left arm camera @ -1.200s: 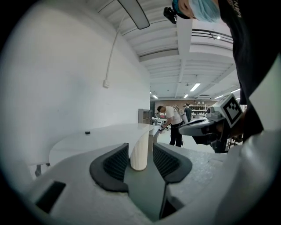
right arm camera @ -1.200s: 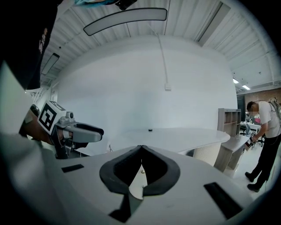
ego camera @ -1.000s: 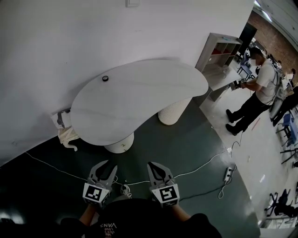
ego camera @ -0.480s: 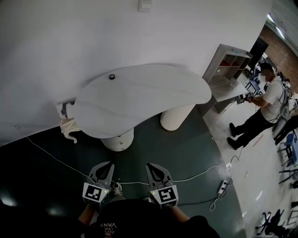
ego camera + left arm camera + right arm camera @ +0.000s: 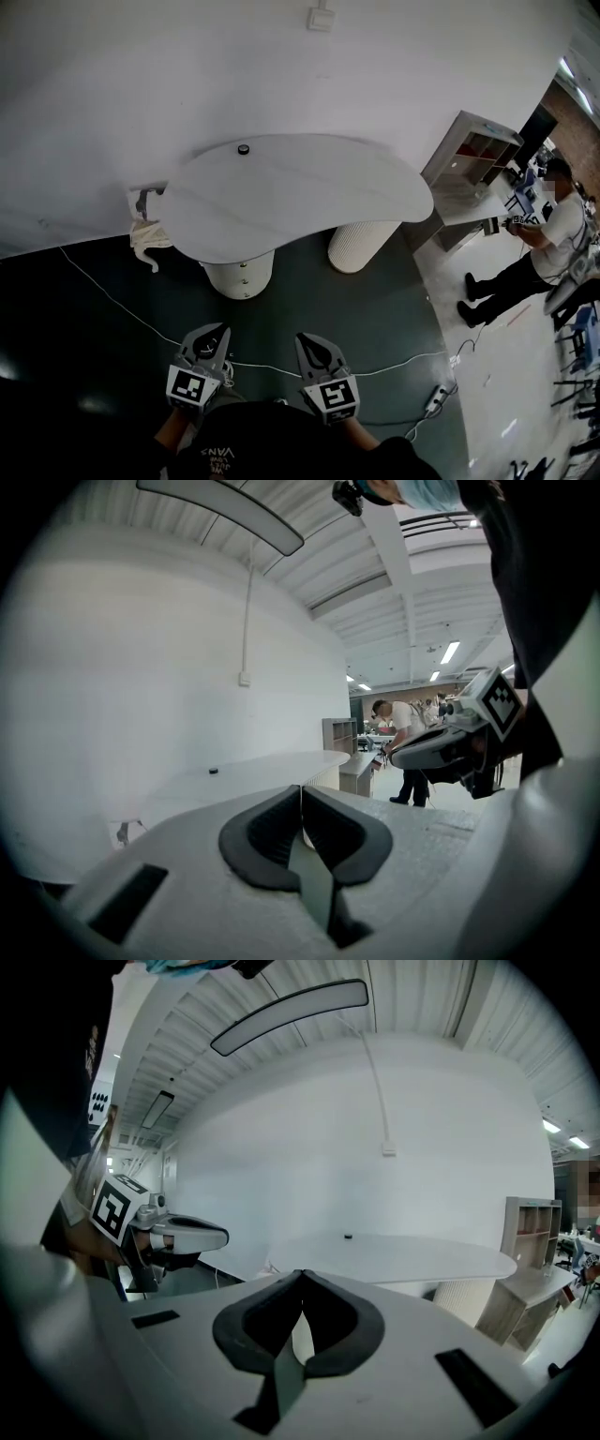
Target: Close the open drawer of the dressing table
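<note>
The left claw [image 5: 214, 331], jaws just closing on nothing, and the right claw [image 5: 312, 340] (likewise clenched empty) hang well short of the dressing table [image 5: 291, 192] by the wall. Its drawer is indiscernible, so a blind push could hit the pedestal [image 5: 239, 275] instead.
</note>
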Motion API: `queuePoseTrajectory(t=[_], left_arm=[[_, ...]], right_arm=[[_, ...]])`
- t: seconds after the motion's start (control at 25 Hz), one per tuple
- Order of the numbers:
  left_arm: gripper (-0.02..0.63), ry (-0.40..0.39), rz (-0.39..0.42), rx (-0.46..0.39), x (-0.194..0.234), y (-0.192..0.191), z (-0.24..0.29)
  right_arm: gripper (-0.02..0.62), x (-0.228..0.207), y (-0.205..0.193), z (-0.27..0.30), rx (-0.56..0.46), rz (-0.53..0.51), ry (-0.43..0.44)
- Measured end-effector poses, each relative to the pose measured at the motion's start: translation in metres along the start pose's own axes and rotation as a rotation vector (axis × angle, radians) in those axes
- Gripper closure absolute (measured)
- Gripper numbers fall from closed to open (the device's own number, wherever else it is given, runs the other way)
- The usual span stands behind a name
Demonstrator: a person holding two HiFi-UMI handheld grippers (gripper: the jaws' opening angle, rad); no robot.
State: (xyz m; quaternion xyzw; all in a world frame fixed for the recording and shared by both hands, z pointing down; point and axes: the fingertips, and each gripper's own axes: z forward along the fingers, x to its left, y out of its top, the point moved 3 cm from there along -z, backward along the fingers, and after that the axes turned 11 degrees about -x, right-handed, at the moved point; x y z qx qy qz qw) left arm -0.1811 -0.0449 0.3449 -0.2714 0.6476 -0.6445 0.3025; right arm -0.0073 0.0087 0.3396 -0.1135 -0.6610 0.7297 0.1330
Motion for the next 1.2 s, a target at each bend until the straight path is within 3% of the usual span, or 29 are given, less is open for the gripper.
queuePoseTrajectory(t=[0.4,0.88,1.0,1.2], left_arm=[[0.586,0.047,0.005,0.016,-0.017,-0.002,-0.033],[0.586,0.064,0.021,-0.017,-0.032,-0.006,-0.055],[0.586,0.064,0.008,0.027,-0.039,0.000,-0.057],[0.586,0.065,0.010,0.032,-0.045,-0.001,-0.059]], right_arm=[[0.592,0.021,-0.008,-0.013,0.019,-0.013,0.075],[0.592,0.031,-0.007,-0.034,0.009,0.002,0.067],[0.592,0.030,-0.006,-0.038,0.007,0.008,0.060],[0.592,0.028,-0.008,-0.044,0.005,0.009,0.049]])
